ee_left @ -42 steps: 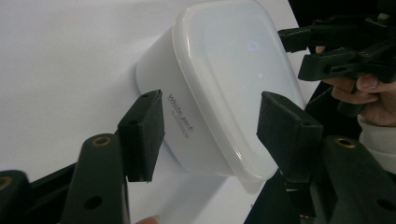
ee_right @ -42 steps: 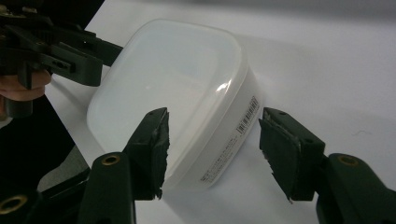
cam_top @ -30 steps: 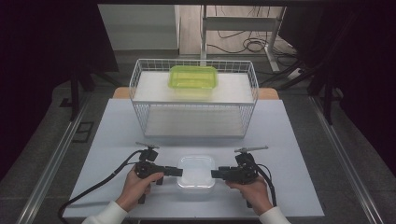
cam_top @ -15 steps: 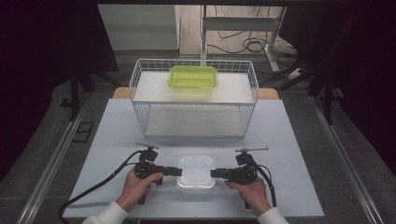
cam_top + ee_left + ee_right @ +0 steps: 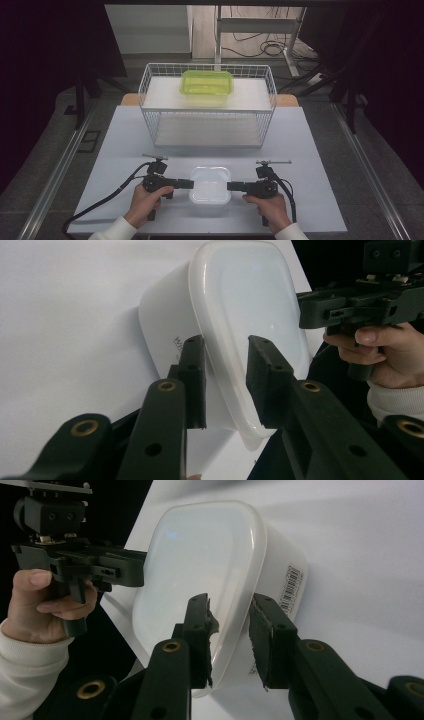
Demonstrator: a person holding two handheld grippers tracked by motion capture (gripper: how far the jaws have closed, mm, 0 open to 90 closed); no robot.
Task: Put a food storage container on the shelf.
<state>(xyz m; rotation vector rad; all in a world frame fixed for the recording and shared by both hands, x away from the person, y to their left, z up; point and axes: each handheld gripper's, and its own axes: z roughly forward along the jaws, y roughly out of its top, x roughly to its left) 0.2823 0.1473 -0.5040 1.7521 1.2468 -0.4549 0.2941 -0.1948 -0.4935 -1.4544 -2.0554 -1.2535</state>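
Behind clear container [image 5: 210,184], wire basket [image 5: 150,95] holds green container [image 5: 207,82].

The person's left hand [image 5: 144,200] holds the left gripper [image 5: 186,184] level, pointing right at the white container [image 5: 210,185], its jaws parted astride that container's left rim. The right hand [image 5: 267,205] holds the right gripper [image 5: 233,186] pointing left, mirrored, jaws likewise parted astride the container's right rim. Both forearms reach in from below the container, in white sleeves.
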